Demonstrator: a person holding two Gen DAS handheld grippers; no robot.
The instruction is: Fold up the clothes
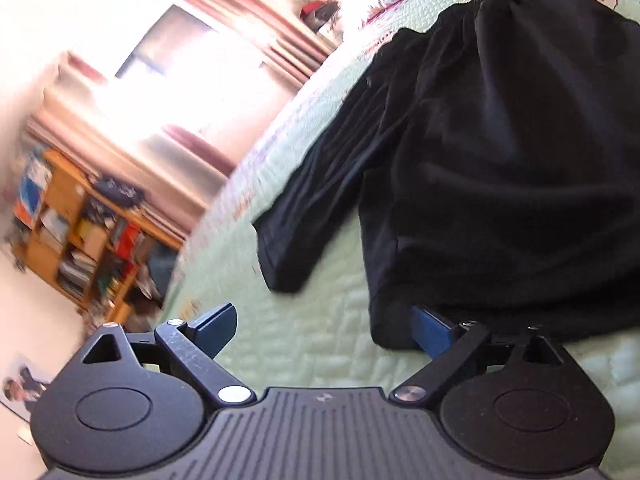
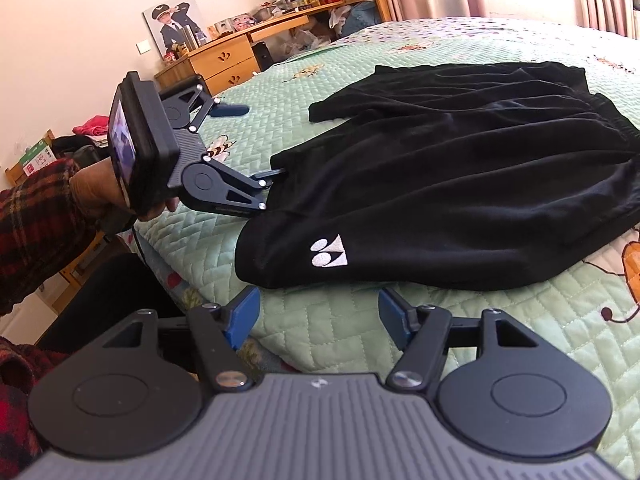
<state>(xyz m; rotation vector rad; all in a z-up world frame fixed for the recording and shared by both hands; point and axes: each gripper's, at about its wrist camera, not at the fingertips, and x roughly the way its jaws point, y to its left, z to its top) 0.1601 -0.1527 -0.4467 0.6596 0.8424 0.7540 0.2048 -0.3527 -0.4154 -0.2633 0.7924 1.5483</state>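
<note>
On the green quilted bed [image 1: 304, 344], the left wrist view shows the black shorts [image 1: 500, 160] filling the frame from the centre out toward 2 o'clock, one leg [image 1: 312, 208] lying toward 8 o'clock. The left gripper [image 1: 320, 328] stands released, its jaws spread wide; the blue pad [image 1: 430, 330] at 4 o'clock lies at the hem of the shorts, partly under the cloth, while the other pad [image 1: 214, 330] at 7 o'clock is over bare quilt. A wooden bookshelf [image 1: 76, 232] blurs at 9 o'clock, with pink curtains [image 1: 248, 8] at 12 o'clock.

In the right wrist view, the shorts [image 2: 460, 184] lie spread across the middle, a white logo [image 2: 329, 254] on the near leg. The right gripper [image 2: 318, 316] at 6 o'clock is released, both blue pads over bare quilt just short of the hem, grasping nothing. At 9 o'clock a hand [image 2: 100, 192] in a red plaid sleeve [image 2: 36, 224] carries the left gripper [image 2: 256, 144], one finger buried in the cloth edge, the other [image 2: 232, 111] clear of it. A wooden desk [image 2: 224, 60] stands at 11 o'clock.
</note>
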